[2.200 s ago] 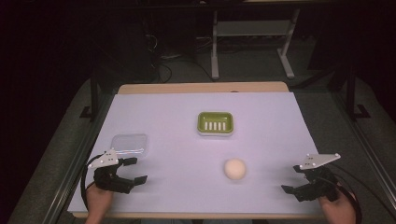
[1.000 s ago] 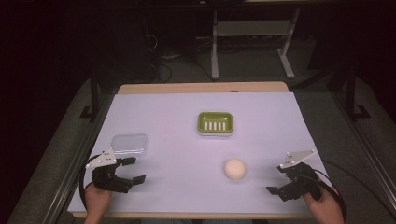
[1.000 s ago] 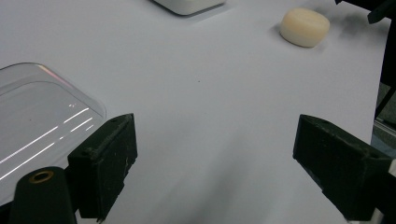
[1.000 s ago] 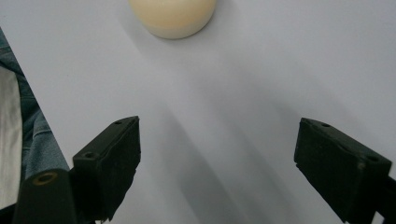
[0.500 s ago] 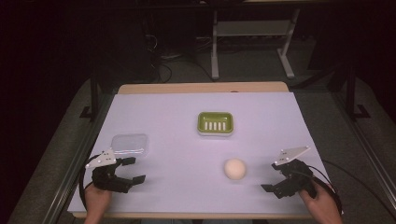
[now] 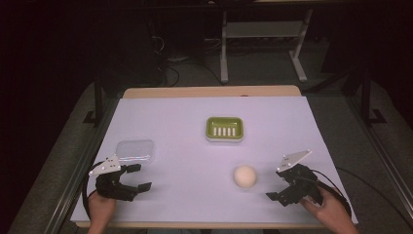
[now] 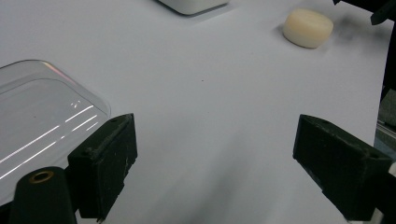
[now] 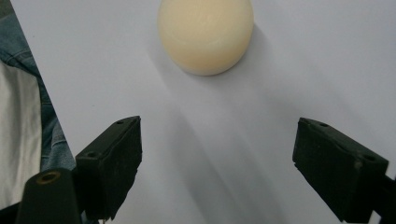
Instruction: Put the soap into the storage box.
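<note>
Soap (image 6: 245,176) sits at five o'clock on the table (image 6: 311,126). The right gripper (image 6: 283,185), jaws wide, looks lined up to reach it; closing in comes next. The left gripper (image 6: 137,176), also wide, idles at eight beside a clear lid (image 6: 136,150). The green dish (image 6: 224,129) is central, the path unobstructed.

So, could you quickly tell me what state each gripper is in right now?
Left gripper: open, holding nothing, beside the clear lid.
Right gripper: open, holding nothing, facing the soap.
</note>
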The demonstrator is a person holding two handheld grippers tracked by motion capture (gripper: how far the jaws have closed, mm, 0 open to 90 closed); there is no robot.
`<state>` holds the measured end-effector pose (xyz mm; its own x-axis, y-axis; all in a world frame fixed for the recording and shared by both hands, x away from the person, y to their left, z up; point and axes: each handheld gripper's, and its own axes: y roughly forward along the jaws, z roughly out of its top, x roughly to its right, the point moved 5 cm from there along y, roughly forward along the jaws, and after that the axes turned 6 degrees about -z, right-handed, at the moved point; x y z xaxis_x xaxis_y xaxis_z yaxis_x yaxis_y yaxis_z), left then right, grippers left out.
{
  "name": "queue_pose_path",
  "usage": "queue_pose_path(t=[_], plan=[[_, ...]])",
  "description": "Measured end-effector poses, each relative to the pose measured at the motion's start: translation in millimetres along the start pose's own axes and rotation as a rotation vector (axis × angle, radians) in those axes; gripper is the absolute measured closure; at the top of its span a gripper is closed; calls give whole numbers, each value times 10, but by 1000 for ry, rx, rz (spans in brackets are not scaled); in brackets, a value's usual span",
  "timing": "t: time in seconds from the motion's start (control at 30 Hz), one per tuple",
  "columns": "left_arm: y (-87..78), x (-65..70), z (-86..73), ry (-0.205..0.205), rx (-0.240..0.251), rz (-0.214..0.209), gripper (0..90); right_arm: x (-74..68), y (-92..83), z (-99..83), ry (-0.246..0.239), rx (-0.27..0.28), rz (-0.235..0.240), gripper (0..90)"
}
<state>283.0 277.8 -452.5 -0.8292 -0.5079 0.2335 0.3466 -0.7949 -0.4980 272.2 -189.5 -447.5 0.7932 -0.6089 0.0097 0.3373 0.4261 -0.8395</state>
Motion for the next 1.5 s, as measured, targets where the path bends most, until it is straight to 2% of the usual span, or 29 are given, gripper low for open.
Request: queue_pose_path(t=[0.27, 0.3, 0.53, 0.6, 0.7, 0.97, 1.13, 1.5], plan=[[-2, -3, -3, 0, -3, -1, 129, -6, 48, 151, -26, 2, 19, 151], [-3, -2, -3, 1, -3, -1, 129, -16, 77, 195, -43, -2, 24, 151], [-10, -6, -6, 3, -6, 1, 129, -17, 113, 301, -68, -18, 29, 151], [-11, -7, -4, 3, -5, 2, 129, -6, 129, 358, -96, -21, 36, 151], [-13, -6, -2, 3, -4, 1, 129, -8, 135, 395, -98, -24, 39, 151], [-26, -13, 1, 10, -1, 1, 129, -42, 211, 561, -147, -30, 49, 150], [-22, -15, 5, 6, 3, 2, 129, -50, 300, 648, -160, -68, 50, 152], [-25, -15, 3, 2, 1, 1, 129, -71, 426, 713, -177, -109, 67, 152]])
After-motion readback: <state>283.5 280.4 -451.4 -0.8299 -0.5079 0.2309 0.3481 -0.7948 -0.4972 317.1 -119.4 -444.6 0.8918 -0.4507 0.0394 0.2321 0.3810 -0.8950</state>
